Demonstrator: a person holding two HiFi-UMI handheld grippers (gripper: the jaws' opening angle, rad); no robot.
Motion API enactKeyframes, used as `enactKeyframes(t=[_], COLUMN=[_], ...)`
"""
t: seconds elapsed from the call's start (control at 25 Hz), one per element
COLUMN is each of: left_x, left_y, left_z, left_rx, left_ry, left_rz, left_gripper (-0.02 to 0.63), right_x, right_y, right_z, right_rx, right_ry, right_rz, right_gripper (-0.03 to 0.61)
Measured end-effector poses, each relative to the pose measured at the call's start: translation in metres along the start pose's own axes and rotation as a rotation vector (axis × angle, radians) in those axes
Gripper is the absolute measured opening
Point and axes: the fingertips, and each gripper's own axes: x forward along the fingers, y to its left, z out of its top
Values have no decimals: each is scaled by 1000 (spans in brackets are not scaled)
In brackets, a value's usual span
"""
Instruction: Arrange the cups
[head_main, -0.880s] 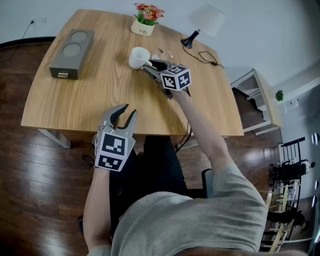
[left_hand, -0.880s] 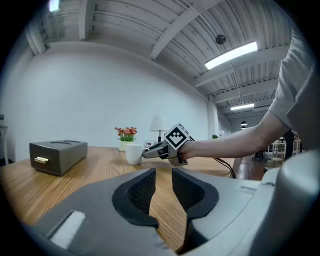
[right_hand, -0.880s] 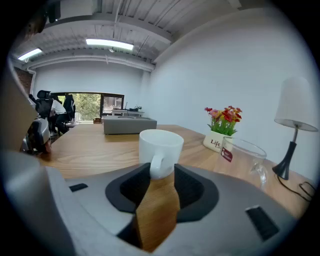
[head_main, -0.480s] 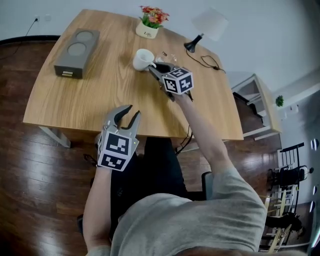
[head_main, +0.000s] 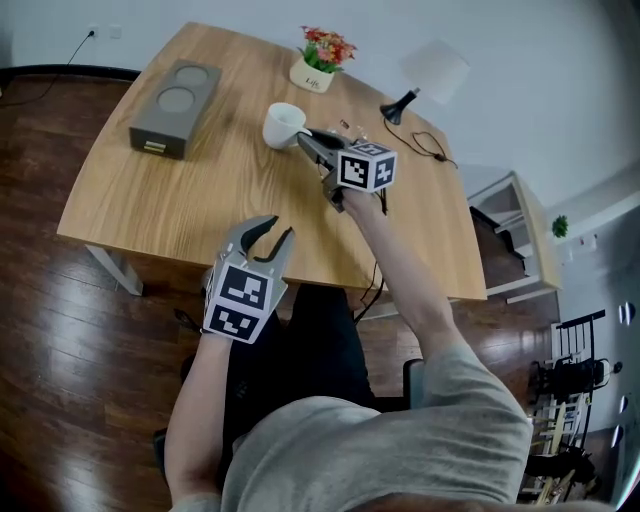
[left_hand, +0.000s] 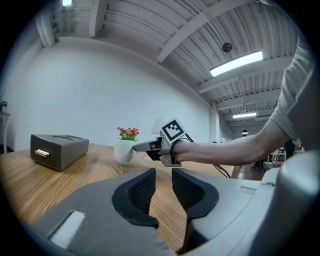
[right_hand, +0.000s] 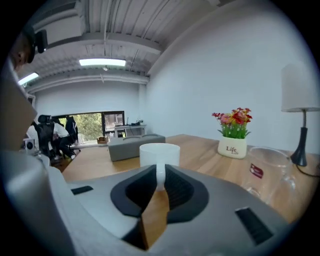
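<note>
Op: Since the earlier look, right gripper (head_main: 312, 142) and white cup (head_main: 283, 124) have shifted left together. They have moved away from the glass cup (head_main: 349, 128) and flower pot (head_main: 318, 72), toward the grey box (head_main: 175, 95).

Desk: Grip?

Op: Clenched on the cup's handle (right_hand: 160, 174). Handle stands upright between the pads, cup body just past the jaw tips, on their far-left side. Can't tell whether its base rests on the table (head_main: 180, 205) or rides just off it.

Desk: Other hand?

Op: Left gripper (head_main: 268, 232) hangs over the near edge, jaws slightly apart, nothing between them. Well apart from both cups.

Desk: What does the next move turn on?

Op: My read is direction. The box lies further left of the cup, well apart, its long axis running near to far, two round recesses on top. The handle points back along the gripper, so a leftward carry would keep the cup leading. Right hand is nearer and already has it. The glass cup sits just beside that gripper's right side, so I'd watch any swing back.
</note>
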Motion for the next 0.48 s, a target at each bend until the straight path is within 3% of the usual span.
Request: enactKeyframes(t=[0.28, 0.48], left_x=[0, -2], left_y=[1, 5], left_z=[1, 7], left_rx=[-25, -77], left_ry=[-13, -47], left_rz=[-5, -10], left_gripper=[97, 97], right_x=[71, 138], right_y=[42, 67], right_z=[78, 111], right_rx=[-1, -50], right_ry=[-129, -132], right_rz=[133, 156], right_gripper=[66, 66])
